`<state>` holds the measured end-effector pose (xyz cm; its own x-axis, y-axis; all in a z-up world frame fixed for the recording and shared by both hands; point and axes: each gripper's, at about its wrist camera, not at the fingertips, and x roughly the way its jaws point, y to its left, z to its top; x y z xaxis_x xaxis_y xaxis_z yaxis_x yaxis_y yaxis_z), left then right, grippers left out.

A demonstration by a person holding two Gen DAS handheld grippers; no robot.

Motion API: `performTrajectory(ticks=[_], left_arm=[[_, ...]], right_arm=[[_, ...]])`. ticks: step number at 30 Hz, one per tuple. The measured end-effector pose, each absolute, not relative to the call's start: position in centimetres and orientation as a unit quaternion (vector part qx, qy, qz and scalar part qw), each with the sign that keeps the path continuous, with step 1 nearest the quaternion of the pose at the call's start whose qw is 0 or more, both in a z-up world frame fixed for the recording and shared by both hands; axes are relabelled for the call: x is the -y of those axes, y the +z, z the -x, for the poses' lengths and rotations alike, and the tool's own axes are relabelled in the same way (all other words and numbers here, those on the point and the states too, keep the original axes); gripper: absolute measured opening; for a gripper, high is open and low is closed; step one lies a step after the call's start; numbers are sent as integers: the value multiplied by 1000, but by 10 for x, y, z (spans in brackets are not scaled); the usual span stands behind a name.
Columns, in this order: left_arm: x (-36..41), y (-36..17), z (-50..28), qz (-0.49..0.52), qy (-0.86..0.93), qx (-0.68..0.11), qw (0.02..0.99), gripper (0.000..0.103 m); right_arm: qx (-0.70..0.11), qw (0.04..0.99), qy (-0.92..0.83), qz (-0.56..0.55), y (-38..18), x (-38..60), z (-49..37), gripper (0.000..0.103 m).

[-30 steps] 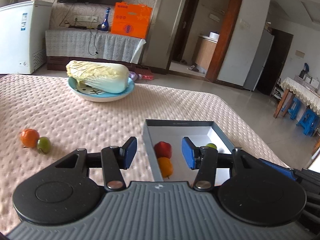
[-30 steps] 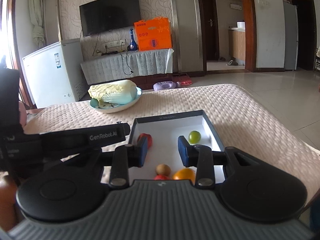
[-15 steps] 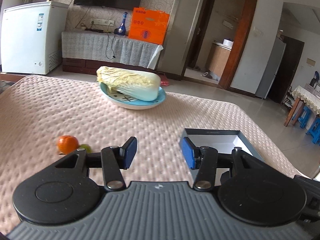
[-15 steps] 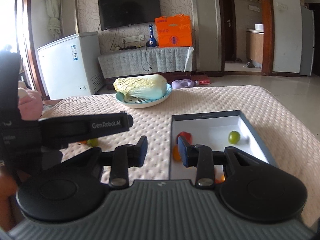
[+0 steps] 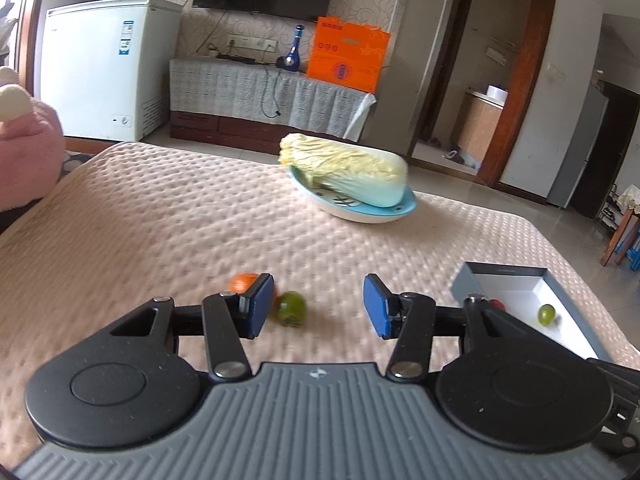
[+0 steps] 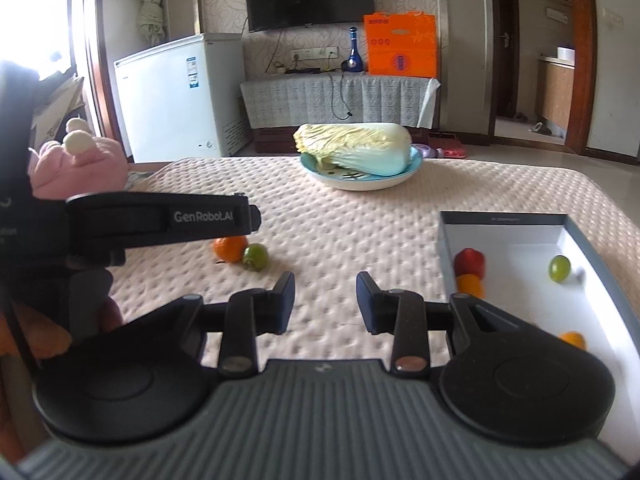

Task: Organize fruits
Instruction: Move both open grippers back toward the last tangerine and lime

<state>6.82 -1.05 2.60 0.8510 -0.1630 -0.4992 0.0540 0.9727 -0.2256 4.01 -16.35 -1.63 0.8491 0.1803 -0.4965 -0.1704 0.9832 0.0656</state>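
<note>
An orange (image 5: 243, 281) (image 6: 229, 248) and a green fruit (image 5: 292, 309) (image 6: 255, 257) lie side by side on the pink quilted tabletop. My left gripper (image 5: 319, 306) is open and empty, with the green fruit just ahead near its left pad. My right gripper (image 6: 324, 302) is also open and empty, over bare cloth to the right of the two fruits. A grey box with a white inside (image 6: 520, 236) (image 5: 516, 286) sits at the right. It holds a red fruit (image 6: 470, 261), a green one (image 6: 559, 267) and orange ones (image 6: 471, 283).
A blue plate (image 6: 384, 182) carrying a Chinese cabbage (image 6: 356, 148) stands at the table's far side. A pink plush toy (image 6: 76, 168) sits off the left edge. The left device's black body (image 6: 156, 222) crosses the left of the right wrist view.
Both grippers have swung left, away from the box and towards the loose orange and green fruit. The box slid to the right of both views. Jaw gaps are unchanged.
</note>
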Motion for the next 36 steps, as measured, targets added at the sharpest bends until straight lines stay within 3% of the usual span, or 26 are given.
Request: performTrajectory(ticks=[17,36], left_arm=[[-62,-4,-82,137,10,-304,943,56],[-67,-15,-90,142,8,-316,938,56]], right_arm=[[-277,954,115,26,-40,115,-79,37],[-302,942,141,23,-73,94,-138,37]])
